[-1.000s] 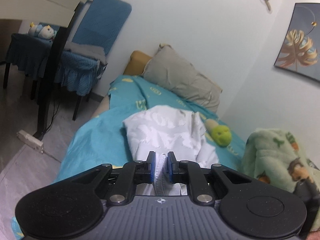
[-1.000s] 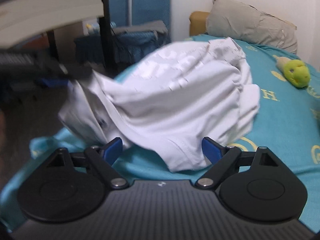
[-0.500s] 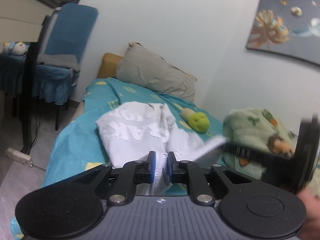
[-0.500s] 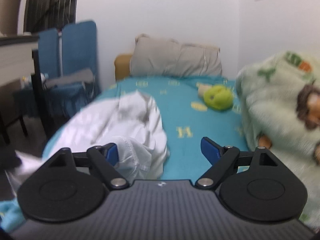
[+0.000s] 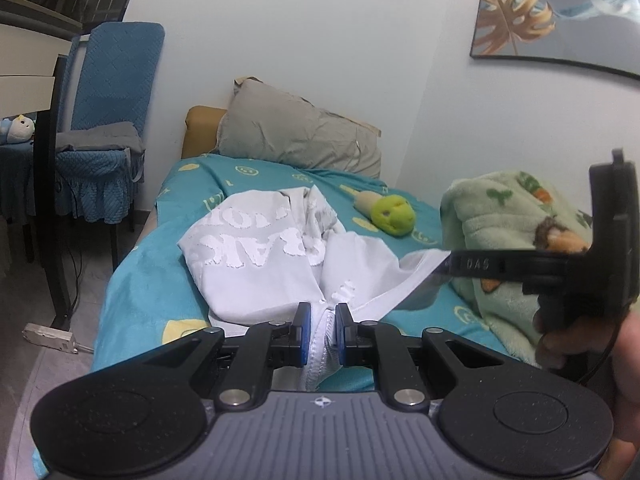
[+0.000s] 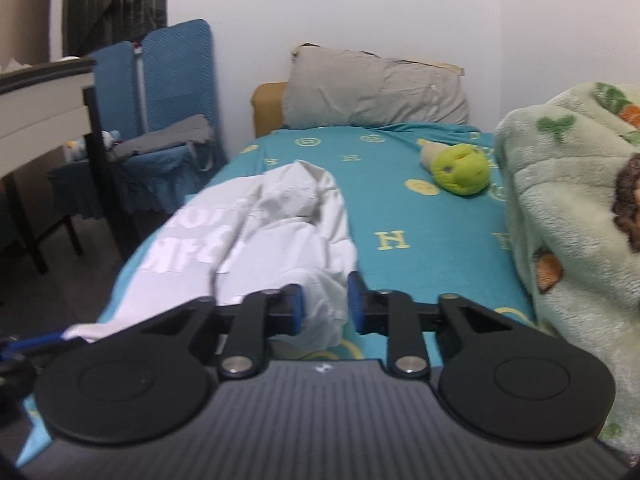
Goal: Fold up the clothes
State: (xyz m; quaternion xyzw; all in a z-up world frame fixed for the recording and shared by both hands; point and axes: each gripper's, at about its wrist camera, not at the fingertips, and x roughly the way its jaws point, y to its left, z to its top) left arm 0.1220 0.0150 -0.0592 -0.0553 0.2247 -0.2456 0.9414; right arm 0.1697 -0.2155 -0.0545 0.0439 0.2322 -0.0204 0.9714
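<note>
A white shirt (image 5: pixel 256 264) with pale lettering lies crumpled on the teal bed sheet (image 5: pixel 136 300). My left gripper (image 5: pixel 322 320) is shut on a bunched hem of it at the near edge. In the left wrist view my right gripper (image 5: pixel 448 264) comes in from the right, held by a hand (image 5: pixel 580 332), and a shirt edge runs taut up to its tip. In the right wrist view the right gripper (image 6: pixel 325 300) has its jaws closing, with a fold of the shirt (image 6: pixel 280 232) filling the gap between them.
A grey pillow (image 5: pixel 296 140) leans at the head of the bed. A green plush toy (image 6: pixel 460 168) lies on the sheet, and a green fleece blanket (image 6: pixel 568 200) is heaped to the right. A blue chair (image 5: pixel 108 120), a desk and a power strip (image 5: pixel 48 334) stand left.
The right gripper's jaws went from wide apart to nearly together around a fold of the shirt. It rose and came into the left wrist view. The left gripper kept its grip and rolled level.
</note>
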